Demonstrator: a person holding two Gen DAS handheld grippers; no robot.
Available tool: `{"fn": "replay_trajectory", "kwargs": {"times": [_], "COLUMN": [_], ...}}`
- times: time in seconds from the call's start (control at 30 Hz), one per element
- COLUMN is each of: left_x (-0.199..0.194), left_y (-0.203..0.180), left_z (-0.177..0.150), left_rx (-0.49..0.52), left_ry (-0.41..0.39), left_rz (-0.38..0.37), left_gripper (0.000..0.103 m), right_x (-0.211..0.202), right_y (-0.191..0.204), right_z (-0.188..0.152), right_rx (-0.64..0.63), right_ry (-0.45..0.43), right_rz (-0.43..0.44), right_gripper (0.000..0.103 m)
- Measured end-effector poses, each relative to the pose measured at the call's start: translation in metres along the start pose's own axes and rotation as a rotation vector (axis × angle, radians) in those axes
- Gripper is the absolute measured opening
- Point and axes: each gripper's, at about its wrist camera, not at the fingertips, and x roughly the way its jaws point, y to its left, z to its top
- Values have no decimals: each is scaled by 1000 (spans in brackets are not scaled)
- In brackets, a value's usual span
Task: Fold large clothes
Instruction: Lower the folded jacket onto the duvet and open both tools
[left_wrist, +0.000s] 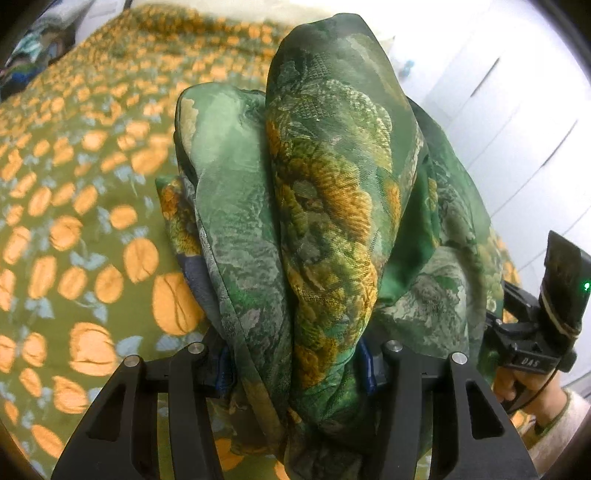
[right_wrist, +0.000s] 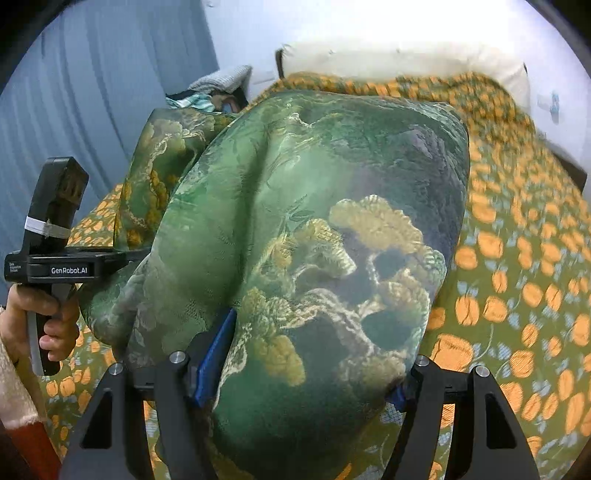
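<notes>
A large green garment with a yellow and white floral print (left_wrist: 325, 192) hangs bunched in thick folds over both grippers, above the bed. My left gripper (left_wrist: 295, 369) is shut on a wad of it; the cloth fills the gap between the blue pads and hides the fingertips. My right gripper (right_wrist: 306, 373) is shut on another part of the same garment (right_wrist: 314, 229), which drapes over its fingers. The right gripper's body (left_wrist: 554, 314) shows at the right edge of the left wrist view, and the left gripper's body (right_wrist: 55, 258) at the left of the right wrist view.
Below lies a bed with an olive cover printed with orange flowers (left_wrist: 81, 206), also in the right wrist view (right_wrist: 517, 280). A white pillow (right_wrist: 388, 59) lies at its head. Bundled clothes (right_wrist: 218, 92) sit by a blue curtain (right_wrist: 92, 92). White cabinet doors (left_wrist: 517, 110) stand at the right.
</notes>
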Motion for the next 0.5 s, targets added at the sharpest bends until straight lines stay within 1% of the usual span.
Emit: {"fn": "replay_trajectory", "kwargs": {"times": [0.03, 0.07, 0.1, 0.13, 0.17, 0.2, 0.23, 0.27, 0.3, 0.37, 0.43, 0.47, 0.5], "left_x": [11, 18, 22, 22, 21, 17, 14, 9, -1, -20, -55, -70, -87], "left_y": [4, 9, 15, 23, 29, 36, 39, 41, 41, 39, 31, 25, 16], "left_z": [-5, -9, -12, -15, -16, -18, -18, -19, -20, -23, -32, -37, -46], "left_rx": [-8, -18, -33, -65, -96, -133, -147, -148, -138, -109, -55, -20, 27], "left_ry": [23, 31, 29, 17, 7, -4, -13, -17, -17, -37, -91, -115, -139], "left_rz": [8, 14, 10, -9, -15, -7, -1, -3, -3, 28, 81, 124, 194], "left_gripper": [54, 60, 67, 72, 84, 95, 97, 97, 97, 96, 96, 98, 101], "right_x": [9, 17, 25, 33, 34, 34, 32, 30, 24, 13, -5, -20, -30], "right_y": [-7, -12, -18, -26, -31, -38, -43, -47, -48, -47, -46, -42, -40], "right_z": [-4, -9, -14, -19, -22, -25, -26, -26, -27, -28, -29, -31, -30], "right_rx": [20, 36, 53, 86, 115, 158, 198, 223, 244, 255, 245, 221, 197], "right_ry": [22, 41, 60, 75, 74, 65, 55, 47, 41, 39, 26, 11, 5], "right_rz": [9, 15, 20, 34, 50, 76, 101, 115, 116, 108, 78, 44, 7], "right_gripper": [69, 69, 69, 69, 72, 73, 76, 81, 84, 92, 95, 95, 95]}}
